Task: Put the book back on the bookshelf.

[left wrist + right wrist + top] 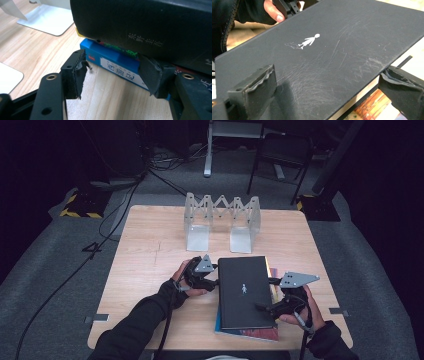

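Note:
A thick black book (245, 290) with a small white figure on its cover (309, 41) tops a stack of books on the wooden table (150, 250). Under it lie a blue book (112, 63) with a white label and an orange-patterned one (369, 106). My left gripper (216, 279) is at the stack's left side, open, its pads (77, 75) standing either side of the blue book's spine. My right gripper (265, 309) is at the near right corner, open; one jaw sits over the black cover, the other below its page edge.
A grey metal folding book rack (222, 217) stands at the table's far middle, its base plates (47, 18) close to the stack. A chair (280, 155) and cables lie on the floor beyond the table.

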`<state>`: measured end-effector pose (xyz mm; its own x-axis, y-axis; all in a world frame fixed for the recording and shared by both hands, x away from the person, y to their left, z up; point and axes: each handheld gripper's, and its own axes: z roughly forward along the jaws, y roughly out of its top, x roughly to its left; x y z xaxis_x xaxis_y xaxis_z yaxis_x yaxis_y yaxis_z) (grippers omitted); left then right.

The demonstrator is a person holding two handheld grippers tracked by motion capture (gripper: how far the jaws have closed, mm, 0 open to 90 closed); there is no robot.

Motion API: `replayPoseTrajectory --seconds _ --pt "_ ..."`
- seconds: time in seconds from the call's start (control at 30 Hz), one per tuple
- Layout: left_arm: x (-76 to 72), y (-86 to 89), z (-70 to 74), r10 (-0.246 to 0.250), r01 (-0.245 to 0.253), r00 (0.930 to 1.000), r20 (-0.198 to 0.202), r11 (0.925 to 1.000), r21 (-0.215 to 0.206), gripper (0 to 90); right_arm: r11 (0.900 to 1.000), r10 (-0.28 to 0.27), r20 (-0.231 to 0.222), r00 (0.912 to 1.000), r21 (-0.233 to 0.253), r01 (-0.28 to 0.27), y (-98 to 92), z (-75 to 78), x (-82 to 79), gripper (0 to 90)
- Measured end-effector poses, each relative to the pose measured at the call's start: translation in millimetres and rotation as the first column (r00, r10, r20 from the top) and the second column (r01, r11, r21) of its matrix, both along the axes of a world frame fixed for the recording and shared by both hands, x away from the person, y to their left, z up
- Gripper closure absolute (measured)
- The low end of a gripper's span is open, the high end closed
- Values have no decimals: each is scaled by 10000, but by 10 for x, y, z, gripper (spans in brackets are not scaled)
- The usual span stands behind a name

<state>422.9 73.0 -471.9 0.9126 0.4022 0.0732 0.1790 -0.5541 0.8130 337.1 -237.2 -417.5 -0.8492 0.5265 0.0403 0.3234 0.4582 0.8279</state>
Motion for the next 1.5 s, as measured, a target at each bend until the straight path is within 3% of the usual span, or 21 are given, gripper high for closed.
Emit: replayPoseTrajectory --seconds 0.03,0.1,0.23,0.37,0.53,0.7,0.87,1.0,1.1,1.23,1.33,1.43,1.5 --pt "2 7 21 10 -9 10000 87 10000 -95 414 9999 48 475 9989 87 -52 2 33 -26 32" --pt "24 28 77 -7 9 10000 31 9985 -545 430 9999 85 784 9969 106 -93 1 53 -43 34" --pt "44 33 149 -80 91 9998 196 9984 -564 438 10000 68 1114 9938 62 -76 0 71 -56 40" --pt "52 26 247 -304 312 9995 91 9942 -1033 492 9996 36 1614 9869 256 -79 -26 115 -71 86" --pt "66 -5 344 -454 465 9989 118 9920 -1175 506 9979 164 1874 9821 586 -278 -55 193 -70 176" --pt "168 -17 424 -425 423 9991 17 9887 -1437 549 9915 403 2308 9722 1116 -676 -94 312 -44 345" --pt "215 -47 492 -496 498 9988 51 9849 -1660 608 9830 997 2994 9489 1183 -1406 -100 469 -54 464" --pt "258 -57 500 -335 314 9994 -90 9841 -1750 607 9872 1000 3180 9428 864 -1339 -74 537 -33 471" --pt "272 -66 545 -230 235 9997 53 9836 -1788 607 9909 893 3447 9344 645 -1185 -46 584 -44 484" --pt "321 -56 682 3 43 9997 227 9788 -2049 607 9905 884 4327 8972 566 -1249 -27 638 -88 544" --pt "317 -42 732 57 21 9993 370 9784 -2066 611 9886 932 4634 8812 622 -1373 -9 639 -116 570" --pt "279 -36 747 83 6 9991 408 9773 -2117 607 9872 828 4742 8765 813 -1373 -36 603 -162 585" --pt "220 -29 781 179 -44 9979 618 9772 -2122 553 9860 790 4767 8755 921 -1392 -57 585 -190 593"
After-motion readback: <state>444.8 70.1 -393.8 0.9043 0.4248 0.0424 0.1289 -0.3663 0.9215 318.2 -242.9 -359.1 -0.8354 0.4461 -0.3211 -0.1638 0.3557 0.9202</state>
